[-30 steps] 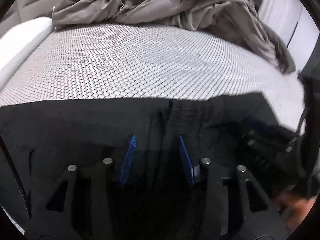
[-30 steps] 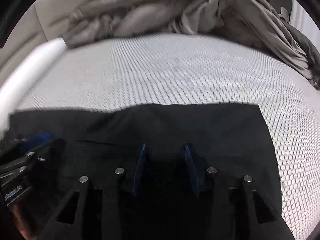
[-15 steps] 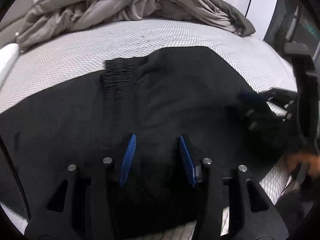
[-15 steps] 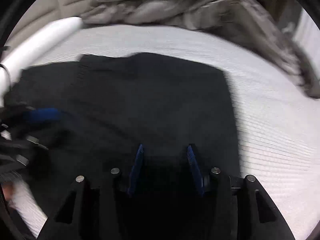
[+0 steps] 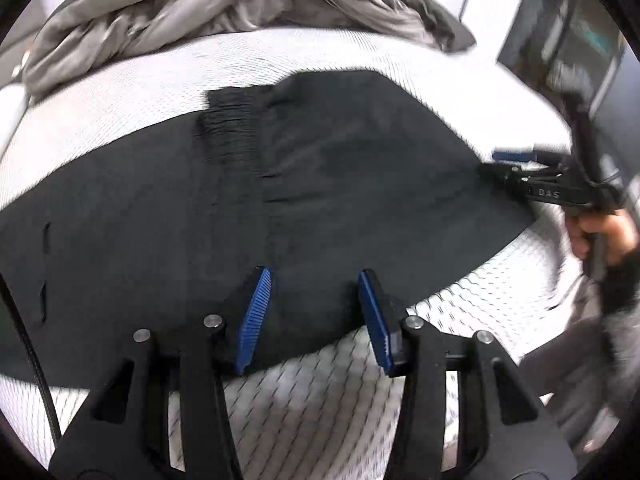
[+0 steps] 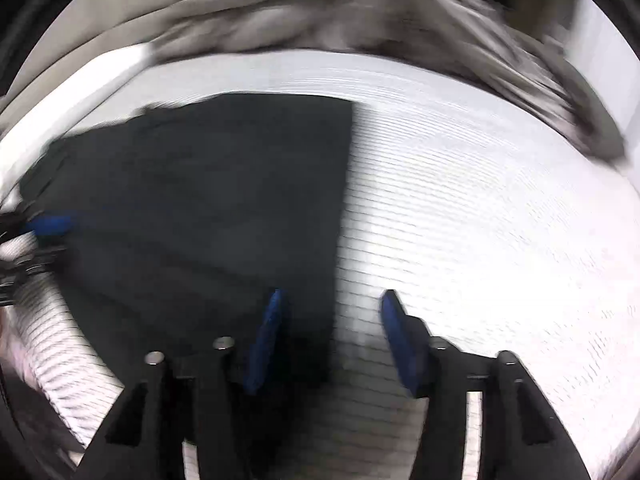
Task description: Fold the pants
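The black fabric pants (image 5: 304, 200) lie folded and flat on the white honeycomb-mesh mattress (image 5: 132, 96), their gathered elastic waistband (image 5: 230, 128) toward the far side. A crumpled grey quilt (image 5: 208, 4) is heaped along the far edge of the bed. The left gripper (image 5: 314, 316) hovers over the near edge of the pants, its blue ribbed pads spread apart with nothing between them. Farther right, the right gripper (image 6: 330, 340) hangs above the right edge of the pants, jaws likewise apart and empty; its view is blurred.
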